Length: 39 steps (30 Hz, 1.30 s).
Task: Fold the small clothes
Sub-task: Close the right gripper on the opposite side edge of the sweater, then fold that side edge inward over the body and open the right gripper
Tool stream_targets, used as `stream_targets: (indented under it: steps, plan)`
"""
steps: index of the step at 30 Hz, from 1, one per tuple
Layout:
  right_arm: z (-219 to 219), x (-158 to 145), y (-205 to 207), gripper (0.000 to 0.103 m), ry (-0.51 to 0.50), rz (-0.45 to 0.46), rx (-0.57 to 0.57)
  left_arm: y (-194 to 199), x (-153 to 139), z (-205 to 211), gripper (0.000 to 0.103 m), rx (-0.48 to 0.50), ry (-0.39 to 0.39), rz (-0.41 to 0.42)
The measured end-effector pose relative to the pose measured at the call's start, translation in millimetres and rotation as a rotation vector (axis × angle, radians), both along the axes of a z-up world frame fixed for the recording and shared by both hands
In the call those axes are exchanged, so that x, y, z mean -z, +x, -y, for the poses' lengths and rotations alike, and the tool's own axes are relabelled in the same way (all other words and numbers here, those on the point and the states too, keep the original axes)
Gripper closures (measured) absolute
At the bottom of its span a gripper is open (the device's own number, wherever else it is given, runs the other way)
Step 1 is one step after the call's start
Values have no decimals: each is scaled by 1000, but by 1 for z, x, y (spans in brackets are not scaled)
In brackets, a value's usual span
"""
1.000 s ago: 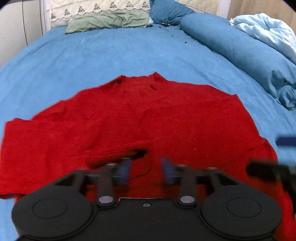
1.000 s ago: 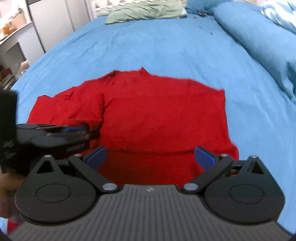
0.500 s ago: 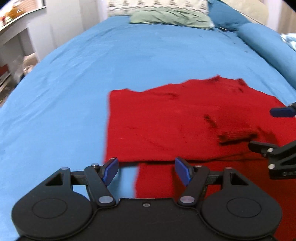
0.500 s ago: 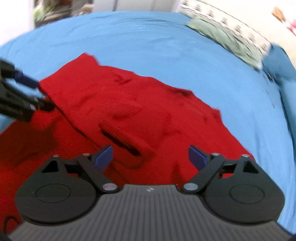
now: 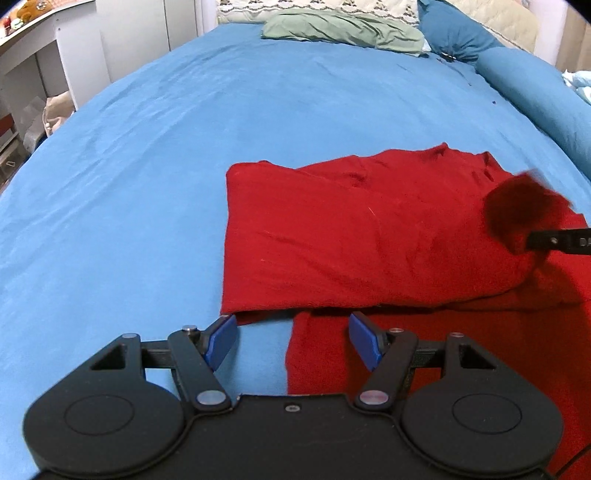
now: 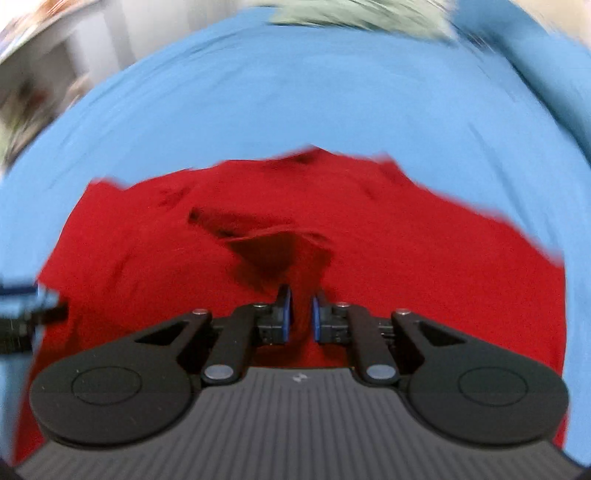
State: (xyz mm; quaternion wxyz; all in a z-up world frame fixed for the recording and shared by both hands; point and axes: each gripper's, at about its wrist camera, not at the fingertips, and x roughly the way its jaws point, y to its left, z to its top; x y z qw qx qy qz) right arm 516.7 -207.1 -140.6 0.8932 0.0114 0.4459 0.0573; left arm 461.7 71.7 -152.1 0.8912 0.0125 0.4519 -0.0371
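A red knit sweater [image 5: 351,240] lies on the blue bed sheet [image 5: 147,184], its left side folded inward over the body. My left gripper [image 5: 293,341] is open and empty, just above the sweater's near left corner. My right gripper [image 6: 300,314] is shut on the sweater's sleeve cuff [image 6: 280,254] and holds it raised over the middle of the sweater [image 6: 424,258]. The right gripper shows in the left wrist view [image 5: 532,240] with the cuff [image 5: 517,210] bunched at its tip. The right wrist view is blurred by motion.
A green pillow [image 5: 343,31] and a patterned one lie at the head of the bed. A rolled blue duvet [image 5: 535,96] runs along the right side. White cabinets [image 5: 110,48] stand past the bed's left edge.
My right gripper has shut on the sleeve cuff and lifted it. My left gripper let go of the sleeve, opened and moved to the sweater's near left corner.
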Motion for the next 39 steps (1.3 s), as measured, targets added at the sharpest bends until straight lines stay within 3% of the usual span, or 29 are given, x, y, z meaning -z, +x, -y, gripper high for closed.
stream_targets:
  steps: [4,6,8,9,12,14,16,22,24,27,36,37,39]
  plan:
    - [33,21,-9,62,148,-51,140,2,7,-4,31,-10,-1,-8]
    - [37,23,-11,58,172,-38,149,2,10,-6,31,-12,0,-9]
    - [37,22,-8,41,183,-20,146,1,12,-7,31,-9,5,-11]
    - [36,21,-8,39,190,-7,151,1,13,-8,31,-6,10,-11]
    - [39,20,-1,44,190,17,196,-1,14,-8,31,-2,19,-5]
    - [42,21,7,83,145,-8,220,-1,14,-8,31,-5,29,-1]
    - [43,12,14,83,92,-27,233,1,15,-7,31,-13,35,4]
    - [75,-57,-2,83,5,128,292,10,19,2,32,-27,45,41]
    - [96,-65,-11,83,-35,149,327,14,18,5,36,-40,49,48]
    - [123,-47,-14,83,-98,116,366,18,18,7,43,-58,64,52]
    - [159,13,-26,82,-26,26,409,5,16,7,46,-83,112,29]
    - [160,14,-28,80,-27,33,410,4,13,7,46,-79,111,26]
    - [160,10,-33,57,-32,46,419,-2,3,9,46,-56,111,47]
